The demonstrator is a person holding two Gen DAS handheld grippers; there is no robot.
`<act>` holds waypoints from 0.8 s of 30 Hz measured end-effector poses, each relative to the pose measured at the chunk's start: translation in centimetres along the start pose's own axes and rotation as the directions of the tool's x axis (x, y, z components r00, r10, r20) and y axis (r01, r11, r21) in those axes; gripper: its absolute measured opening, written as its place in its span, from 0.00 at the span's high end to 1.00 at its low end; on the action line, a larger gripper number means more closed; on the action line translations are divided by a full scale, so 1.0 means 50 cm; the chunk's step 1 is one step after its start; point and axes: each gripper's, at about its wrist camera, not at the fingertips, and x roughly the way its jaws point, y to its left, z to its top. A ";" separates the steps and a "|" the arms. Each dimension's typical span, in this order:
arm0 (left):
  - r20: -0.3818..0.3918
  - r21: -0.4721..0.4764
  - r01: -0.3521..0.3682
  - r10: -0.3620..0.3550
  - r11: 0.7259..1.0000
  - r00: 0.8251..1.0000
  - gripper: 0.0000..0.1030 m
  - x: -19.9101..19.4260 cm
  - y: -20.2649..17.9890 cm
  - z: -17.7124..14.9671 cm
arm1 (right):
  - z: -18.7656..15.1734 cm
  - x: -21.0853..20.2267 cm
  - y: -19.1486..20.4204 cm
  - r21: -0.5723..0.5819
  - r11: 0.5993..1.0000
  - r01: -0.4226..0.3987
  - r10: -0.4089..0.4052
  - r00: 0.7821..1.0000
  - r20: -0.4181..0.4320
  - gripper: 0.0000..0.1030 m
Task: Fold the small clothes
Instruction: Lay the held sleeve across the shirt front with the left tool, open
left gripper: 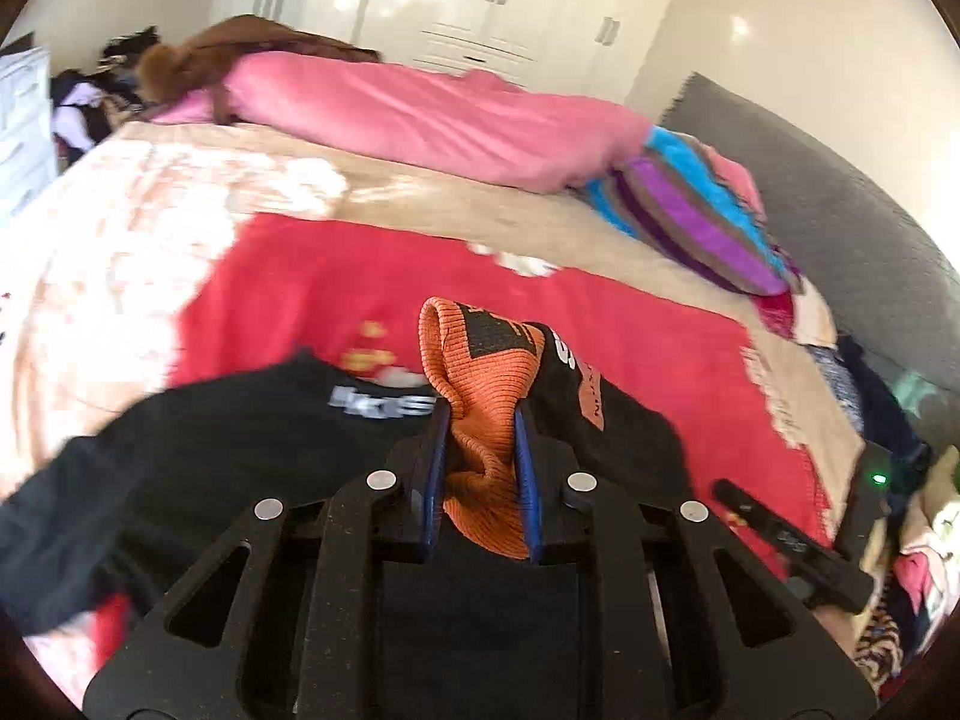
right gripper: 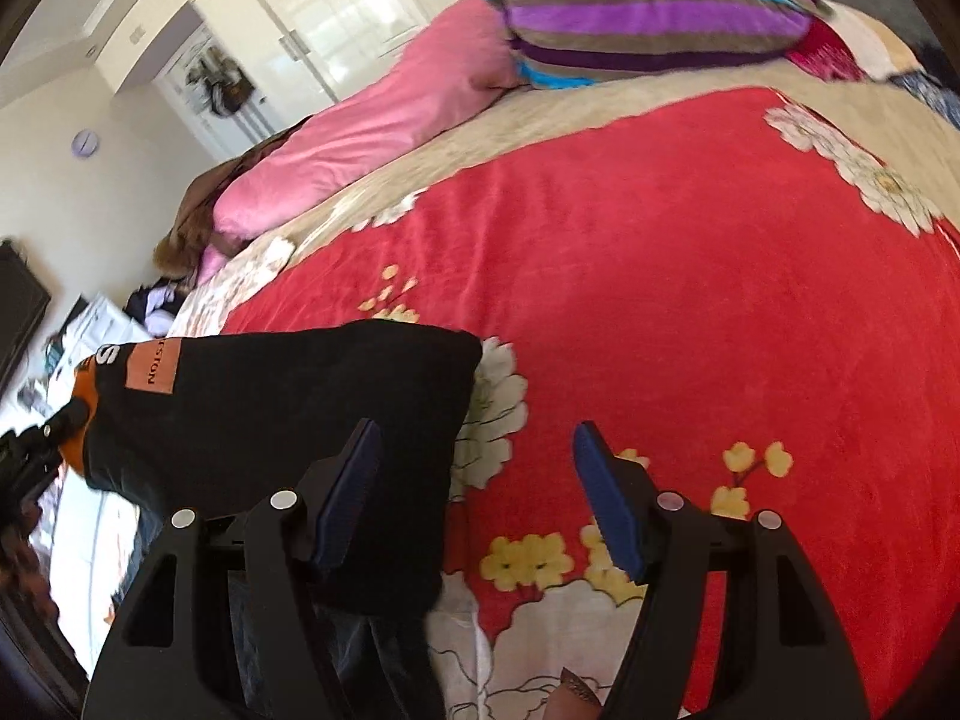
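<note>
A small black shirt (left gripper: 228, 438) with white letters, an orange patch and an orange ribbed collar (left gripper: 480, 396) hangs over the red flowered blanket (left gripper: 336, 276). My left gripper (left gripper: 480, 414) is shut on the orange collar and holds the shirt up. In the right wrist view the same black shirt (right gripper: 288, 408) hangs at the left, with the left gripper's tip (right gripper: 66, 420) at its collar. My right gripper (right gripper: 477, 444) is open and empty, beside the shirt's lower edge and above the blanket (right gripper: 660, 300).
A pink duvet (left gripper: 420, 114) and a striped blue-purple pillow (left gripper: 690, 210) lie at the bed's far side. A grey headboard (left gripper: 840, 228) stands at the right, with piled clothes (left gripper: 912, 546) beside it. White wardrobes (left gripper: 480, 0) stand behind.
</note>
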 end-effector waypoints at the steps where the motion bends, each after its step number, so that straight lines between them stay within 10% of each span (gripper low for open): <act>1: -0.003 -0.006 -0.020 0.020 1.000 1.000 0.87 -0.002 0.024 0.000 | -0.001 0.001 0.009 -0.018 1.000 -0.001 0.001 1.000 0.001 0.36; 24: -0.097 -0.103 -0.166 0.156 0.981 0.983 0.87 0.053 0.264 -0.114 | -0.064 0.099 0.236 -0.392 0.919 -0.028 0.005 0.998 -0.058 0.36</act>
